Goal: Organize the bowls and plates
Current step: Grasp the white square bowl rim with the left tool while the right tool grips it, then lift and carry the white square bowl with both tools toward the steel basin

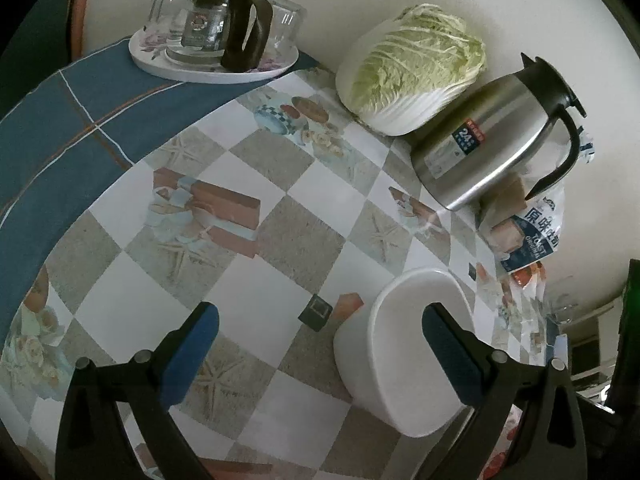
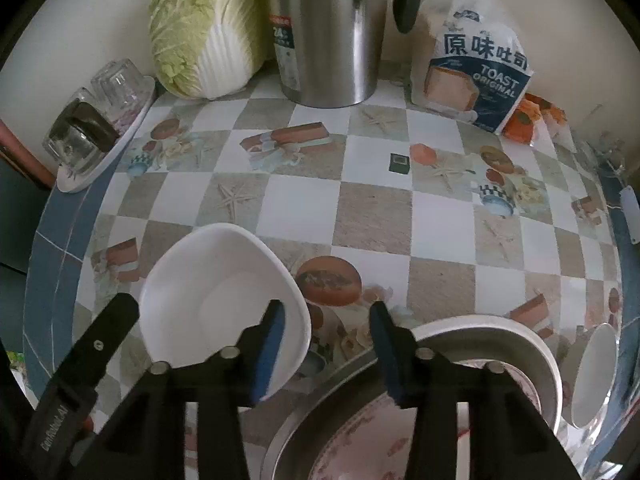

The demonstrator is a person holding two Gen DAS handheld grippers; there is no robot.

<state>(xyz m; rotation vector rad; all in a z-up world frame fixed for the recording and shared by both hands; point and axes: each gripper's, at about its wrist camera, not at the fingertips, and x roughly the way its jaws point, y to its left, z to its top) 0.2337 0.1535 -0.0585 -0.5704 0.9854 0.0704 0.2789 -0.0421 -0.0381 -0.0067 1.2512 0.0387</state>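
Note:
A white bowl (image 2: 216, 296) stands upright on the checkered tablecloth (image 2: 372, 216), at lower left in the right wrist view. My right gripper (image 2: 326, 306) hangs over its right rim, partly open; its left pad is in front of the rim and its right pad is clear of the bowl, nothing pinched. In the left wrist view the same bowl (image 1: 384, 360) lies at lower right. My left gripper (image 1: 320, 308) is wide open, its right finger in front of the bowl. One of the left gripper's fingers (image 2: 108, 328) shows left of the bowl.
A metal basin (image 2: 296, 432) at the bottom holds a floral plate (image 2: 360, 452) and a white-rimmed dish (image 2: 520, 344); a small white bowl (image 2: 592, 376) stands beside it. A cabbage (image 2: 208, 28), steel thermos (image 2: 336, 32), toast bag (image 2: 476, 68) and tray of glassware (image 1: 216, 68) line the wall.

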